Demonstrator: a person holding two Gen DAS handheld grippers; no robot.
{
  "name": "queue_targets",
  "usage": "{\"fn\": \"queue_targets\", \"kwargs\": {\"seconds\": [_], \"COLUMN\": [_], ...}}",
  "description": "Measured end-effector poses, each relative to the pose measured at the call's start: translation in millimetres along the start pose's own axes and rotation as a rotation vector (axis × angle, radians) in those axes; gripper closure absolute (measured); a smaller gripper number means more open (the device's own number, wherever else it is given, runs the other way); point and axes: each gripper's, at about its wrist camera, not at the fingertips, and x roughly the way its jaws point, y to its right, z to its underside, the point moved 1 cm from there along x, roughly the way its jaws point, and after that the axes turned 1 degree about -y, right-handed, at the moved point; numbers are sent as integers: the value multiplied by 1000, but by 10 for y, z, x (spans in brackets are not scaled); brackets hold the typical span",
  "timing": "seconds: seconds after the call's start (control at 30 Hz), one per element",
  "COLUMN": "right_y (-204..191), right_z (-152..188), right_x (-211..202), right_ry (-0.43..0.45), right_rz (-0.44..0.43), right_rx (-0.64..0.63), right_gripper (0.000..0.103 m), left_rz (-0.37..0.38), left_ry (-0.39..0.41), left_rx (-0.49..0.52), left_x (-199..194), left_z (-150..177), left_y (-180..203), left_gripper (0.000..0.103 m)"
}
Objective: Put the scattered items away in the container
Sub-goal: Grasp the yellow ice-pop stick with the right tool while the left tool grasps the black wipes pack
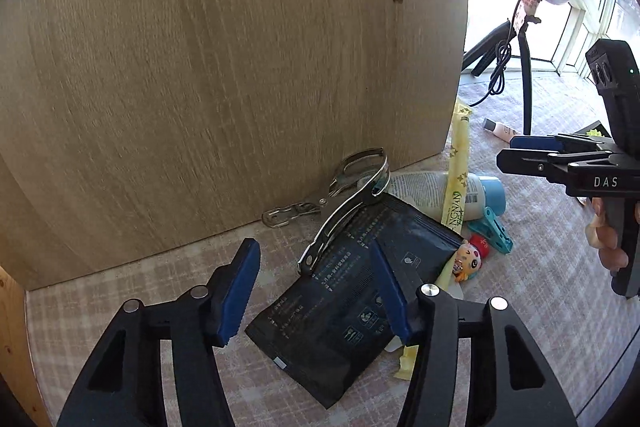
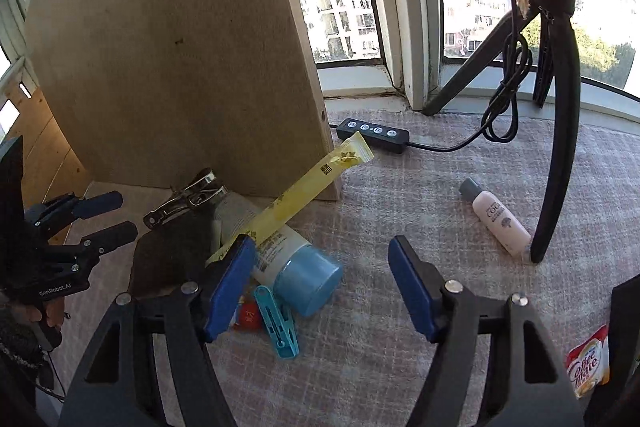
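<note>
Both claws stood open and empty. The left claw (image 1: 316,291) hovered over a black foil sachet (image 1: 352,291) lying on the checked cloth of the worktop (image 1: 120,295), beside metal tongs (image 1: 344,211). The right claw (image 2: 320,287) hung above a white tube with a blue cap (image 2: 296,263), a long yellow stick packet (image 2: 304,195) propped across it, near a turquoise plastic clothes peg (image 2: 276,323).

left gripper (image 1: 316,293): black angular frame, blue ribbed pads, silver round pivot pins, white "GenRobot.AI" lettering | right gripper (image 2: 320,287): same black frame, blue pads, silver pins, white "DAS" marking, small green light | bare fingers on both handles
</note>
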Motion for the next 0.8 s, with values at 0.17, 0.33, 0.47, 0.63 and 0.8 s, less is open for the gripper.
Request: {"fn": "queue_targets", "kwargs": {"seconds": [0.17,0.33,0.47,0.63,0.8], "right_y": [-78,-164,-226,-223,-261], "right_z": [-121,-184,-159,-68,18], "right_x": [250,383,466,402,156], "right_ry": [-23,-40,-66,-53,6], "right_rz": [-5,-32,-59,-118,-146], "right_rx": [3,8,14,54,64], "right_gripper": [35,43,68,77,85], "left_rz": [49,74,101,114,83], "left_ry": [-18,-38,-37,-19,16], "left_rx": [-19,5,2,14,33], "left_x": [159,264,294,201,-15], "left_z": [3,5,23,87,198], "left_y": [-116,-111,-111,-93,-22], "left_gripper": [57,66,89,95,100]}}
